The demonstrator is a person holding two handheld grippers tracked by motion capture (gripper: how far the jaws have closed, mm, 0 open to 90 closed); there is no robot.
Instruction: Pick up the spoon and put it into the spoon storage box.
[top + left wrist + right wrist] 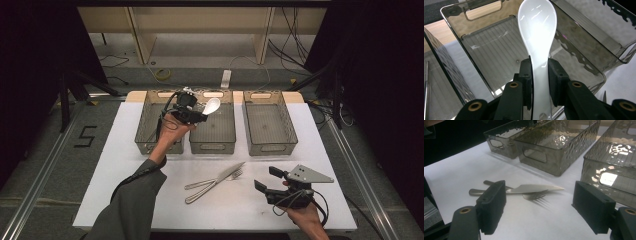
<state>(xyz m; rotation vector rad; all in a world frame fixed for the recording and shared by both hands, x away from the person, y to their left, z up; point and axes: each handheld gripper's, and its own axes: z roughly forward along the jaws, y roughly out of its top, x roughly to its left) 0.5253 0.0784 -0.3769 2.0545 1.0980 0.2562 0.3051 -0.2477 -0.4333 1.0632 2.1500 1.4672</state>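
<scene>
Over middle bin (213,131): glossy white plastic spoon (537,32), bowl forward, handle clamped in left gripper (539,72). Right gripper (541,207) gapes empty near knife (534,188), fork (534,195).

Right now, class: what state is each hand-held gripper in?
Left hand-held gripper: closed on the white spoon, over the middle bin.
Right hand-held gripper: open, holding nothing.

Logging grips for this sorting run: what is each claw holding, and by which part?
Left claw grips the white spoon by its handle, just below the bowl. Right claw is open and holds nothing.
</scene>
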